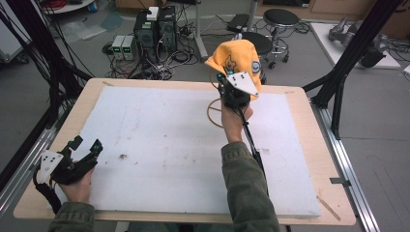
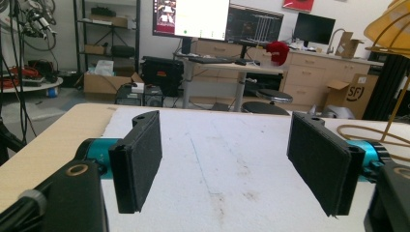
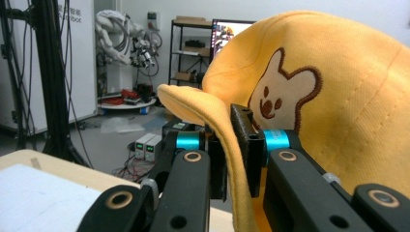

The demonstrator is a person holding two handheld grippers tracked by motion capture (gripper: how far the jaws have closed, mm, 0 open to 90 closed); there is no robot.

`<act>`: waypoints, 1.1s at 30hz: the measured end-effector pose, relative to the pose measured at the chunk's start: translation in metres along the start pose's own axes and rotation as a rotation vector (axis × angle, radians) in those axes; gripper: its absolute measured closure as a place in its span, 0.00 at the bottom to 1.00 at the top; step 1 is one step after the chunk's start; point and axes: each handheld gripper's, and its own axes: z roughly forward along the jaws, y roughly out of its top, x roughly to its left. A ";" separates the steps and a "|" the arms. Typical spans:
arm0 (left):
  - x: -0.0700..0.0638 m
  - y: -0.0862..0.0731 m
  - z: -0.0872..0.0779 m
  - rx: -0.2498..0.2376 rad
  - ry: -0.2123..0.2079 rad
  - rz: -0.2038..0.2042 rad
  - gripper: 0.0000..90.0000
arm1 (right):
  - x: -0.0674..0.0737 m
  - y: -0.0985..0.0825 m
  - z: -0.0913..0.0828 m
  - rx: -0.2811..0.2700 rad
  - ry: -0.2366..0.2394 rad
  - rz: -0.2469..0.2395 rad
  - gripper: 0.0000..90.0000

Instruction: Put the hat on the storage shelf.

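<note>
A yellow cap (image 1: 237, 58) with a bear face sewn on it hangs above the far edge of the table. My right gripper (image 1: 231, 82) is shut on its brim; in the right gripper view the brim (image 3: 231, 145) is pinched between the two black jaws and the cap's crown (image 3: 338, 106) rises behind them. A thin wooden stand with a ring base (image 1: 215, 113) sits on the white mat just below the cap. My left gripper (image 1: 86, 145) rests at the near left of the table, open, with nothing between its pads (image 2: 140, 154).
The white foam mat (image 1: 169, 145) covers most of the wooden table (image 1: 309, 125). Beyond the far edge are computer boxes with cables (image 1: 154, 34) and stools (image 1: 280, 19) on the floor. A black frame post (image 1: 348, 63) stands at the right.
</note>
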 end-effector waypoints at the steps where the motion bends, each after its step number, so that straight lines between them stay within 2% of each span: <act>1: 0.000 0.000 0.000 0.000 0.000 0.000 0.32 | 0.000 -0.002 0.001 0.012 0.021 0.005 0.93; 5: -0.001 0.000 0.000 -0.001 -0.003 0.001 0.32 | 0.001 -0.006 0.001 0.018 0.037 -0.003 0.93; 13: 0.000 0.000 0.000 0.001 -0.002 0.003 0.32 | 0.000 -0.012 0.005 0.067 0.075 -0.002 0.91; 22: -0.001 0.000 0.000 0.000 -0.003 0.002 0.32 | 0.002 -0.015 0.009 0.090 0.076 -0.021 0.86; 25: 0.000 0.000 0.001 0.000 -0.003 0.002 0.32 | 0.004 -0.015 0.009 0.089 0.081 -0.029 0.80; 28: 0.000 0.000 0.001 0.000 -0.002 0.002 0.32 | 0.006 -0.015 0.008 0.091 0.107 -0.047 0.66; 31: 0.000 0.000 0.000 -0.001 0.000 0.002 0.32 | 0.011 -0.013 0.005 0.075 0.102 -0.051 0.51; 33: 0.000 0.000 0.000 -0.001 0.000 0.002 0.32 | 0.012 -0.012 0.003 0.067 0.102 -0.049 0.49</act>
